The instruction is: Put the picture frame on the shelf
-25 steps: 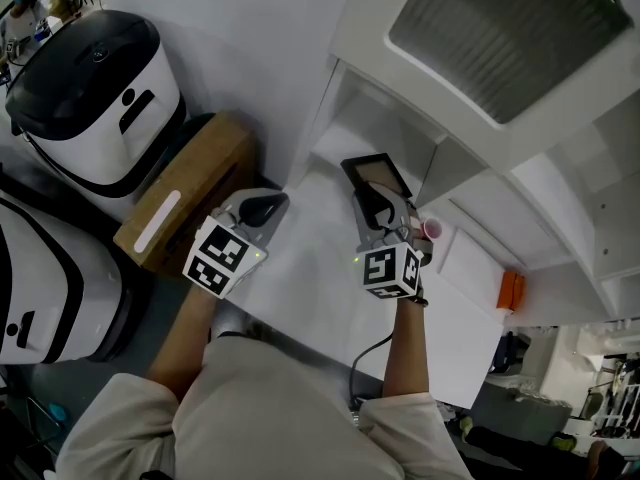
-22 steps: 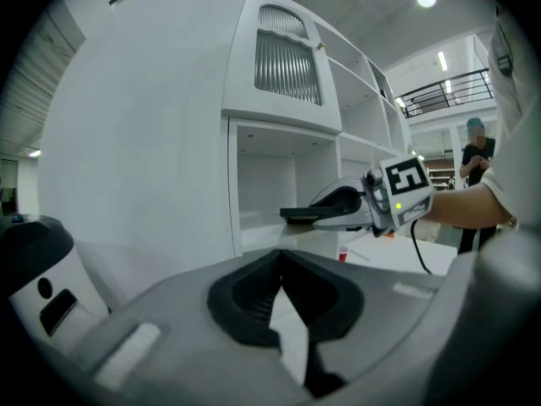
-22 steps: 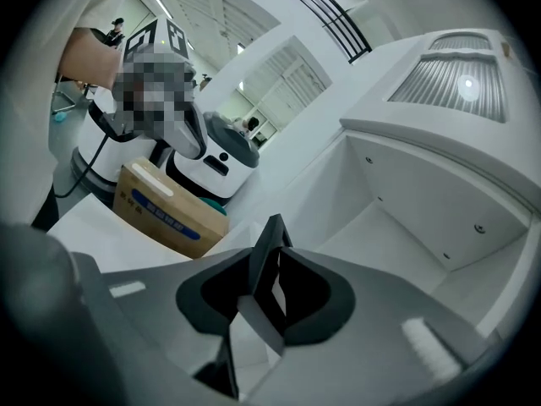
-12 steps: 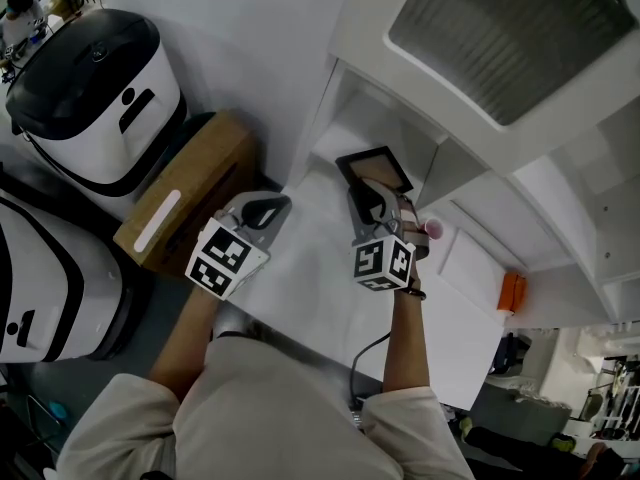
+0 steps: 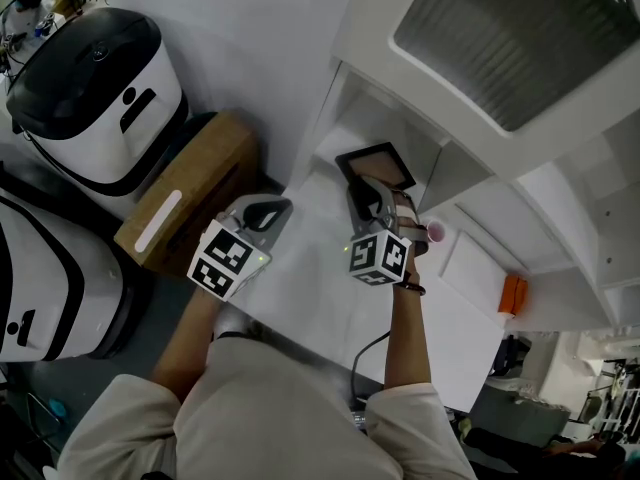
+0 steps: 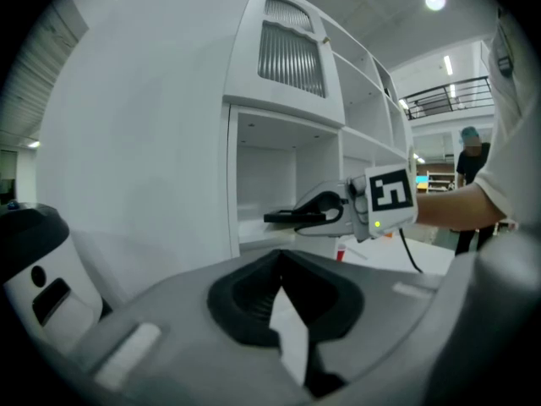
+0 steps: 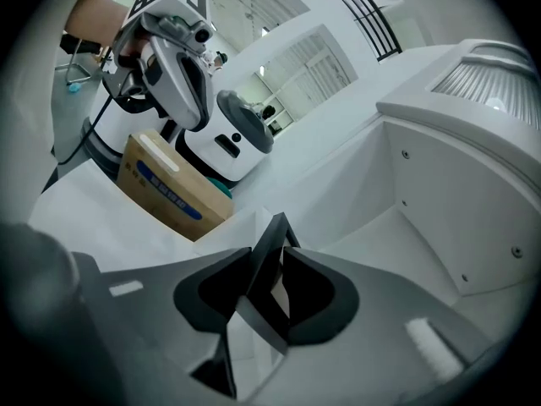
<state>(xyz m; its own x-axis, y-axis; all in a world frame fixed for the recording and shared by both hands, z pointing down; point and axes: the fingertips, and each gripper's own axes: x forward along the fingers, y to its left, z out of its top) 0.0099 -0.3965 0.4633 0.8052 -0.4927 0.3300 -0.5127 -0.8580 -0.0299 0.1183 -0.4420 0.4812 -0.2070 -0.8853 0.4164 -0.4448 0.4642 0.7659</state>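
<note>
picture frame (image 5: 380, 164) in shelf (image 5: 343, 93) opening | right gripper (image 5: 368, 192) jaws just opening round it

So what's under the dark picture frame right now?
Under the dark rectangular picture frame lies the white floor of the left-end compartment of the white shelf unit. The frame itself covers that patch, so whether it rests there or hovers cannot be seen.
</note>
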